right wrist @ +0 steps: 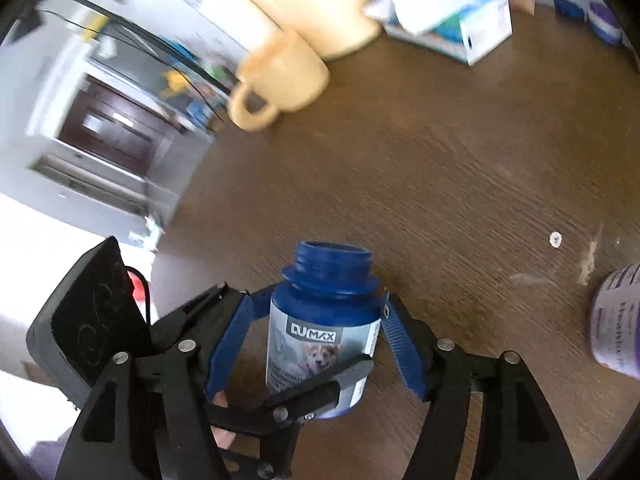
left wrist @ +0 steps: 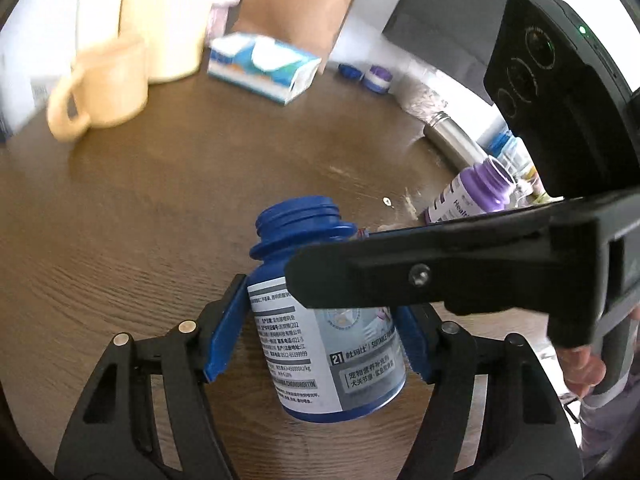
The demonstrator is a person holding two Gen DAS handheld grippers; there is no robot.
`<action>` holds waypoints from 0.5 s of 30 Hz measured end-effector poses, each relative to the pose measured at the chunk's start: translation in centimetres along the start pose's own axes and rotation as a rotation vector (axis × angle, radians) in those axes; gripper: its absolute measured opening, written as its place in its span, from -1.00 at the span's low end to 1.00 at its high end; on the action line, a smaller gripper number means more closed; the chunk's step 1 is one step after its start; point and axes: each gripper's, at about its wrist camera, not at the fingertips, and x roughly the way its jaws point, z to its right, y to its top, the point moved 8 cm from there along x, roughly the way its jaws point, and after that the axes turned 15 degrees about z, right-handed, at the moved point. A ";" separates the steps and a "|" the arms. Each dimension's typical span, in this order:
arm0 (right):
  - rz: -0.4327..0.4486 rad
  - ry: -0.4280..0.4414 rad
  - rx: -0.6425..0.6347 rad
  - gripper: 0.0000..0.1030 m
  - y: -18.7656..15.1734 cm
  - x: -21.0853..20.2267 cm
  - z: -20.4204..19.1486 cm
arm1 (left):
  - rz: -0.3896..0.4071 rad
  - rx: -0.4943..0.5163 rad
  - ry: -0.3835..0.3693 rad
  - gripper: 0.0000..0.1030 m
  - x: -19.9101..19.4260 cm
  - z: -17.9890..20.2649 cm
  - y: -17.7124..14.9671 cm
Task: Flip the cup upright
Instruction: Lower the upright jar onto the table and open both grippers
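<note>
Worktop (left wrist: 160, 208): brown wood-grain surface carrying all items. Far left stands a large pale-yellow jug (left wrist: 168, 20), with a yellow cup (left wrist: 108, 84) just beside it, nearer the cameras. The cup sits with its wide rim up and its handle toward the near left; both views blur it. A blue-and-white tissue box (left wrist: 264, 66) lies to the right of the jug. A steel flask (left wrist: 452, 140) lies on its side at far right. A purple bottle (left wrist: 472, 194), uncapped, stands near it.

Blue bottle (left wrist: 320, 320): uncapped, upright, near centre. Left gripper (left wrist: 320, 328): jaws closed against both sides of the blue bottle's label. Right gripper (right wrist: 316, 344): jaws spread wide on either side of the same bottle, not touching it in the right wrist view.
</note>
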 end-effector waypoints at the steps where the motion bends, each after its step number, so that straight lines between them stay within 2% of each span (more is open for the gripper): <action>1: 0.010 -0.003 0.009 0.41 -0.5 -0.2 0.0 | 0.009 0.018 0.004 0.25 -0.2 0.2 -0.2; 3: 0.037 -0.028 -0.013 0.41 -0.7 -0.9 -0.8 | 0.021 0.019 -0.005 0.24 -0.6 0.4 -0.6; 4: 0.081 -0.045 -0.072 0.41 -0.7 -1.6 -1.8 | 0.036 0.019 0.003 0.24 -0.9 0.4 -0.6; 5: 0.122 -0.089 -0.129 0.42 -0.9 -2.2 -2.6 | 0.055 0.023 0.014 0.24 -1.3 0.4 -0.5; 9: 0.214 -0.165 -0.237 0.44 -2.5 -3.9 -4.1 | 0.162 0.057 -0.017 0.24 -3.3 1.6 0.1; 11: 0.274 -0.140 -0.228 0.44 -3.5 -4.7 -3.7 | 0.172 0.087 -0.029 0.23 -3.7 2.2 -0.2; 15: 0.278 -0.081 -0.123 0.45 -4.8 -4.5 -1.4 | 0.161 0.149 -0.051 0.24 -3.8 3.2 -1.7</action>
